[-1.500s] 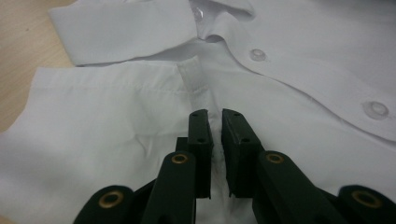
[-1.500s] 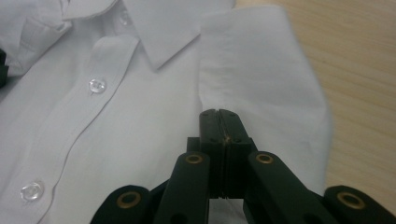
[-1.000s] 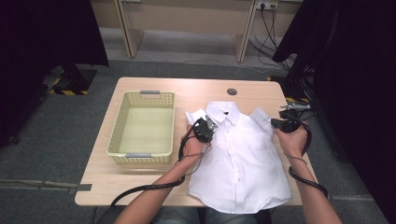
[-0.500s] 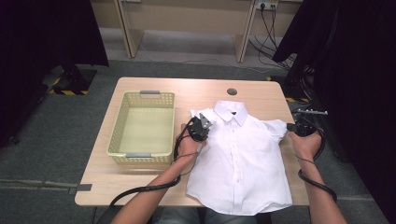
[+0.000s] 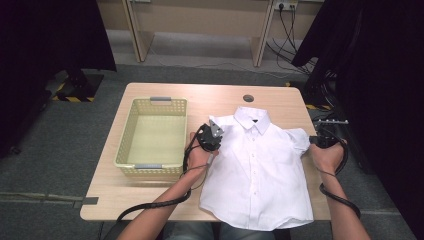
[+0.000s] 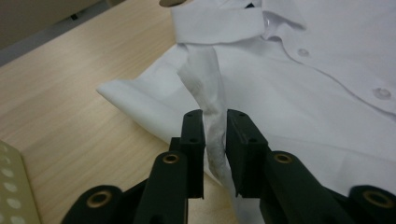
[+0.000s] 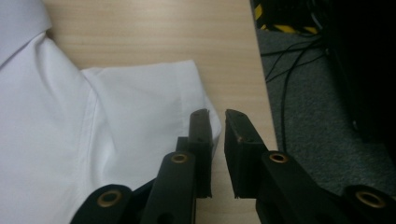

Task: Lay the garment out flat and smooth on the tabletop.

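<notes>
A pale yellow basket (image 5: 152, 139) sits on the wooden table (image 5: 150, 200) — grey floor (image 5: 45, 165) around, cables (image 5: 285, 25) trailing behind.

In the high view the shirt (image 5: 257, 170) is draped over the near edge of the table (image 5: 150, 200), so its hem is partly lost from sight, and the left sleeve is covered by the left gripper (image 5: 214, 131) and hand. The fingers of the right gripper (image 5: 320, 134) are too small and dark there to be made out. In the left gripper view, whether the fingers (image 6: 192, 135) press on the raised fold of cloth cannot be told. In the right gripper view the sleeve edge is hidden behind one finger (image 7: 201, 135). The person's forearms are cut off by the bottom edge.
</notes>
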A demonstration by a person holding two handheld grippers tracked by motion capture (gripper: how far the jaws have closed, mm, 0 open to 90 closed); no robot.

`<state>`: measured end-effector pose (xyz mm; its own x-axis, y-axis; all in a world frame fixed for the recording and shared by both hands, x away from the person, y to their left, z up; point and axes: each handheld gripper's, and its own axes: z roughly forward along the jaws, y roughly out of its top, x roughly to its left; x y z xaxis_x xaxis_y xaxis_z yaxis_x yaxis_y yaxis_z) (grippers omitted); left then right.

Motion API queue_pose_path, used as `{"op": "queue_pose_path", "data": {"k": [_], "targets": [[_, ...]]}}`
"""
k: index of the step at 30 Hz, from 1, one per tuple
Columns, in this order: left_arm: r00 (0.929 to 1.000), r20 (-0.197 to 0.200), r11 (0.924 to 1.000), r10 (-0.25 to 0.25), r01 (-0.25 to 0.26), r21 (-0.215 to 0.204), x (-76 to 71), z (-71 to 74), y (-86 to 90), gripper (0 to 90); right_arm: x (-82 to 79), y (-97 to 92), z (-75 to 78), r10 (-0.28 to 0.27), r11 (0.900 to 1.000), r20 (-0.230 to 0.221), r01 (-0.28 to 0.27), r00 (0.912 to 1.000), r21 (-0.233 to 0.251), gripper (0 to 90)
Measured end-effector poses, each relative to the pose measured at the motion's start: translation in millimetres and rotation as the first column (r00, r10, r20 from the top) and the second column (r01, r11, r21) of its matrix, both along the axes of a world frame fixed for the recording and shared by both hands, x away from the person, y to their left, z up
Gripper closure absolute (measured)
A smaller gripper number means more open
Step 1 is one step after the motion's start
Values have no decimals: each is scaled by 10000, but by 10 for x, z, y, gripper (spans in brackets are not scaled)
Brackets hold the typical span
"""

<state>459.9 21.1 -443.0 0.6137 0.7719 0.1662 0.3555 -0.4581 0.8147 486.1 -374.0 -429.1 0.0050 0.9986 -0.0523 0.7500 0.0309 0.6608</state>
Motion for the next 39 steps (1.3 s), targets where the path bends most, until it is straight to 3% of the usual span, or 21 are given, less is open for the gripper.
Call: {"op": "queue_pose_path", "data": {"k": [3, 7, 11, 12, 13, 19, 28, 35, 39], "targets": [[9990, 447, 9998, -48, 58, -209, -42, 77, -11, 697, -14, 17, 61, -145, 9993, 342, 157, 9993, -339, 754], [9982, 521, 9993, -282, 295, -247, -56, 92, -72, 634, 17, 85, 115, 658, 9977, 659, -668, 9957, 123, 715], [9962, 386, 9968, -783, 788, -121, -66, 24, -158, 606, 109, 219, 87, 1612, 9862, 507, -1629, 9856, 309, 687], [9962, 386, 9968, -783, 788, -121, -66, 24, -158, 596, 109, 219, 87, 1612, 9862, 507, -1629, 9856, 309, 687], [9941, 430, 9950, -996, 995, 31, -73, -2, -208, 590, 167, 286, 59, 1990, 9796, 388, -1999, 9792, 198, 672], [9873, 32, 9870, -1591, 1590, 210, -74, -61, -345, 565, 323, 427, -44, 2652, 9641, -42, -2651, 9642, 176, 648], [9811, -502, 9804, -1870, 1896, 543, -38, -197, -433, 555, 485, 457, -135, 2782, 9599, -514, -2796, 9592, -227, 689], [9802, -773, 9802, -1826, 1875, 629, -19, -243, -446, 540, 523, 457, -168, 2828, 9585, -744, -2846, 9563, -140, 784], [9789, -877, 9794, -1846, 1907, 668, -21, -267, -451, 537, 525, 445, -196, 2741, 9616, -919, -2740, 9573, 143, 870]]}}
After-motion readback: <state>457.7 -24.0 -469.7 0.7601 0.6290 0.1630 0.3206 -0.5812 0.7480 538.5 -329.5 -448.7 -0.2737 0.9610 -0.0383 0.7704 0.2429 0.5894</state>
